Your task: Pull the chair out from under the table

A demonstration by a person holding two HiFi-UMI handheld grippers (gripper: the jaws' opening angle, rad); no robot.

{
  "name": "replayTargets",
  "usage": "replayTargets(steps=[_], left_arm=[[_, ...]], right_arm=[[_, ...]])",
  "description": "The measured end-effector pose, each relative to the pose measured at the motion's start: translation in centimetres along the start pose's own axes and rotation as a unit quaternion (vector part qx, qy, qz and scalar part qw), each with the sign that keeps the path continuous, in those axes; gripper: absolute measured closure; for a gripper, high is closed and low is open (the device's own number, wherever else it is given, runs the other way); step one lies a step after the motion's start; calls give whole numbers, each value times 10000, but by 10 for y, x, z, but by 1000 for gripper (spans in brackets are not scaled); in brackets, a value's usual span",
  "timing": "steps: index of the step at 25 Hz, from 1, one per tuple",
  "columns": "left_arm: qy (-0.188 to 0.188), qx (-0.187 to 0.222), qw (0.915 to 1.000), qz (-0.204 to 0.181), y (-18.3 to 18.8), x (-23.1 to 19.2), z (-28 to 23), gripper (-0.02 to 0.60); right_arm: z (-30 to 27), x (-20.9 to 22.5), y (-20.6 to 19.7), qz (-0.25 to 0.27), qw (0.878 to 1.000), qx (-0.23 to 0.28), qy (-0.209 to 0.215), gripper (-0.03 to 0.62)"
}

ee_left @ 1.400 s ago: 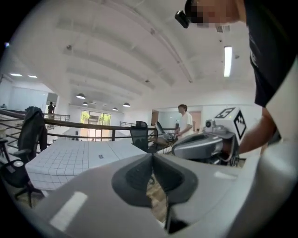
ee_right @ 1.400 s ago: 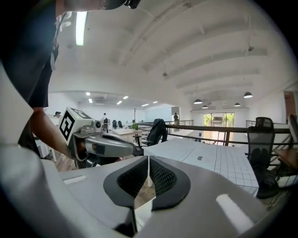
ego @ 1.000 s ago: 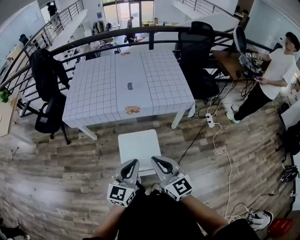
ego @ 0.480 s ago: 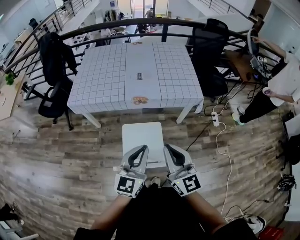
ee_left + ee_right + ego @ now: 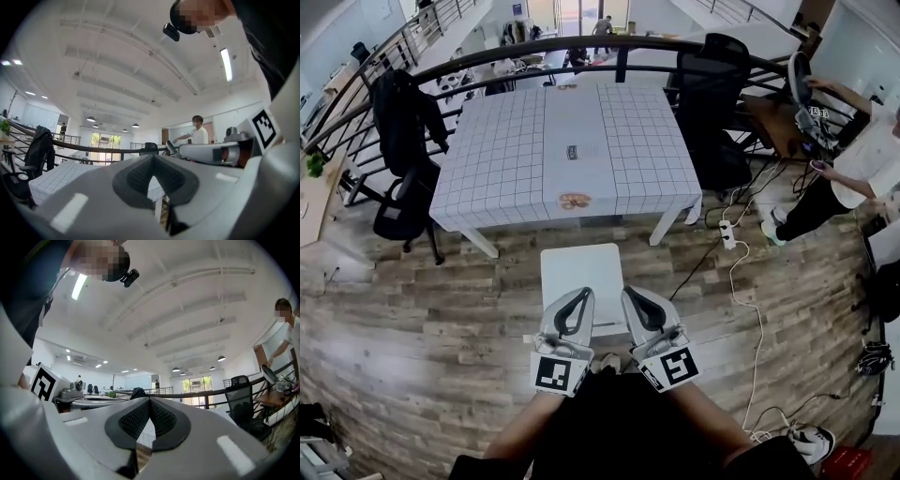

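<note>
The chair is a white square-topped stool standing on the wood floor just in front of the table, which wears a white grid cloth. In the head view my left gripper and right gripper are side by side over the stool's near edge, pointing towards the table. Both are shut with nothing between the jaws. The left gripper view shows the left gripper closed, level, with the table beyond it. The right gripper is likewise closed and empty.
Black office chairs stand at the table's left and far right, with a dark railing behind. A power strip and white cable run across the floor at right. A person stands at a desk far right. A small item lies on the table.
Both grippers have come up a little and sit closer to the camera, still shut and empty. The stool stays where it was in front of the table.
</note>
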State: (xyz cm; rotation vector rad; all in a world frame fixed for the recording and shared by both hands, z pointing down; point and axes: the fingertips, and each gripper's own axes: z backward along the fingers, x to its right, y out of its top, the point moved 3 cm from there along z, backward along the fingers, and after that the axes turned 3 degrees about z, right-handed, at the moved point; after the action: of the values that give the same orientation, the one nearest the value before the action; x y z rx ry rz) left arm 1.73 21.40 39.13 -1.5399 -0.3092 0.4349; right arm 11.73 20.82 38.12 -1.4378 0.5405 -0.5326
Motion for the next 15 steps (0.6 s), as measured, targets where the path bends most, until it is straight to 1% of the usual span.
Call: replayTargets(steps=[3, 5, 8, 10, 12, 15], left_arm=[[96, -20, 9999, -102, 24, 10, 1, 571], [163, -30, 9998, -140, 31, 14, 7, 571], [199, 43, 9997, -139, 8, 6, 8, 571], [223, 36, 9996, -170, 2, 10, 2, 571], [249, -35, 9994, -235, 20, 29, -7, 571], [312, -74, 9991, -279, 69, 50, -8, 571]], right_arm=[[8, 6, 25, 68, 10000, 60, -8, 597], [14, 6, 32, 44, 9999, 103, -8, 597], [13, 5, 13, 96, 9998, 165, -20, 597], [16, 14, 8, 62, 9998, 196, -48, 597], [29, 29, 27, -27, 9997, 232, -43, 597], [41, 36, 76, -72, 9996, 265, 23, 597]])
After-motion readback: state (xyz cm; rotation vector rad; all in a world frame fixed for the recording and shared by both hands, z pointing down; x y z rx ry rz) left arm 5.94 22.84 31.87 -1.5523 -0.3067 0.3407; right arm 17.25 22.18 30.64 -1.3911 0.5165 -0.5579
